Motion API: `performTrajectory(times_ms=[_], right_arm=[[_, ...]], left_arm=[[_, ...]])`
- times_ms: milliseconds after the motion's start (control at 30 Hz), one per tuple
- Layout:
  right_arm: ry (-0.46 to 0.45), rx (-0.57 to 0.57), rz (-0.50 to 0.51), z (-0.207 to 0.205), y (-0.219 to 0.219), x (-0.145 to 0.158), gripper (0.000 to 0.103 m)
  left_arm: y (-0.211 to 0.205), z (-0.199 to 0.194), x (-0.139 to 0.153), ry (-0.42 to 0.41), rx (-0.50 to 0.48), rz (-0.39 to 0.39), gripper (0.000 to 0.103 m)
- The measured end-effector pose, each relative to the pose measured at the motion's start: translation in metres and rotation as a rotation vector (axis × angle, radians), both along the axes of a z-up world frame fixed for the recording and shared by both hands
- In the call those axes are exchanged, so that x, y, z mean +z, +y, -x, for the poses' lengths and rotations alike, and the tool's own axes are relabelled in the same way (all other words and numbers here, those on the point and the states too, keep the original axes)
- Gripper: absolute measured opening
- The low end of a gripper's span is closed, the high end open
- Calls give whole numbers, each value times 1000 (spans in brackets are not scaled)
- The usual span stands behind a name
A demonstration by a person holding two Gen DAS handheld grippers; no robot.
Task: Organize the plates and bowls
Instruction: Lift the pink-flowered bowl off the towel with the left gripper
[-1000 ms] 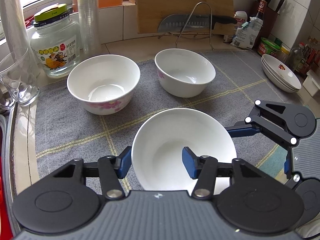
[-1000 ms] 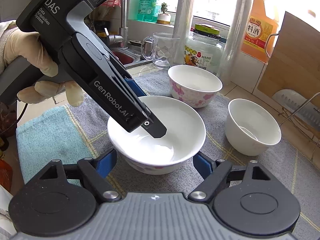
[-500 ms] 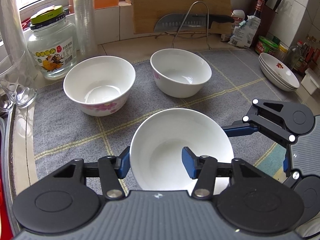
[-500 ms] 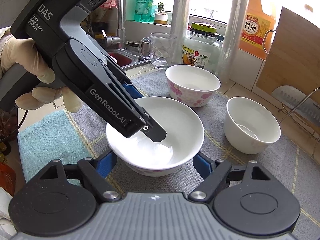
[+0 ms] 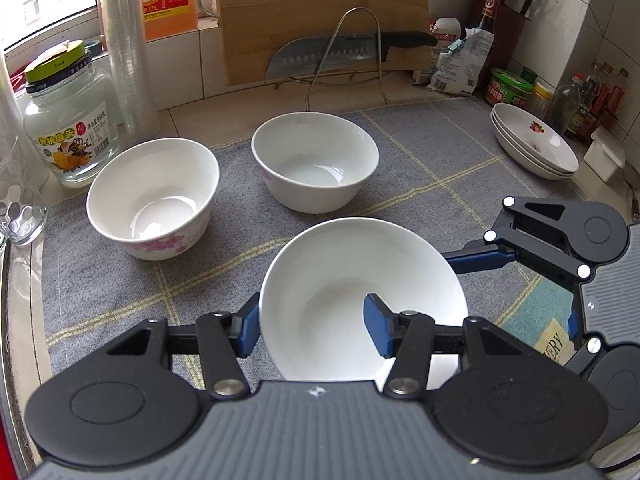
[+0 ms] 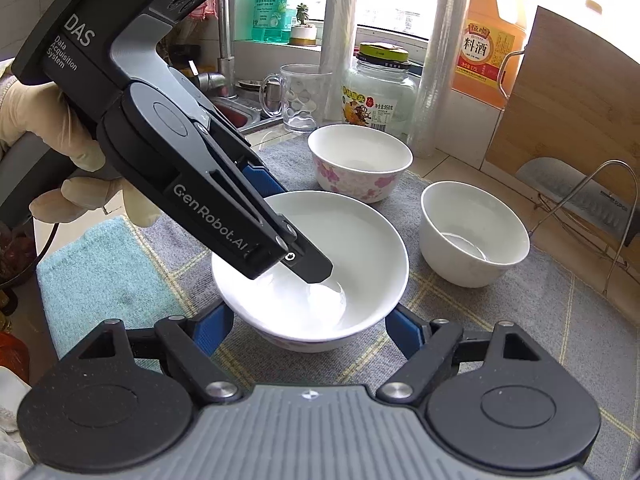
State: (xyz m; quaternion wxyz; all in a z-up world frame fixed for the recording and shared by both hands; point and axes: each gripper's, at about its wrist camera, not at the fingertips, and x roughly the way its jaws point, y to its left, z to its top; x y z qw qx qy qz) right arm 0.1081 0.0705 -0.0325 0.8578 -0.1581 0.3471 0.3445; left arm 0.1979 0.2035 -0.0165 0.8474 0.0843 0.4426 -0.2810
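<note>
Three white bowls sit on the grey checked cloth [image 5: 420,152] that covers my surface. The nearest bowl [image 5: 352,280] is the wide, shallow one, and both of my tools are on it. My left gripper [image 5: 312,326] is clamped on its rim: one blue pad sits outside the wall and the other inside the hollow. In the right wrist view that same gripper [image 6: 308,264] reaches down into the bowl [image 6: 360,240] from the upper left, held by a gloved hand [image 6: 48,128]. My right gripper [image 6: 308,326] straddles the bowl from the near side, its blue pads close against the outer wall on either side; the jaws are drawn in on it, so I read it as gripped too.

Beyond it, to the left, stands the flowered bowl [image 5: 154,196], upright and empty. The plain bowl [image 5: 316,160] is just right of that one, apart from it. Well off to the right, near the cloth's edge, lies a stack of plates [image 5: 532,144] with a red motif.

Further out: a glass jar [image 5: 68,120] with a green lid, a glass mug [image 6: 300,96], an orange bottle [image 6: 492,44], and a cutting board [image 5: 320,12] with a cleaver [image 5: 332,54] on a wire rack
</note>
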Motion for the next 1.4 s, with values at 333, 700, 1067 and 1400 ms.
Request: performTrajectory(times_ms=[333, 700, 1067, 1400], right_arm=[[0, -84, 11, 10, -38, 6, 86], [11, -184, 35, 18, -83, 6, 86], [37, -278, 55, 24, -114, 0, 86], [65, -321, 61, 23, -126, -6, 86]], left_arm=[[-43, 1, 4, -6, -86, 8, 52], [-97, 1, 1, 1, -190, 22, 52], [-134, -2, -7, 16, -271, 33, 52], [-151, -2, -14, 20, -308, 23, 52]])
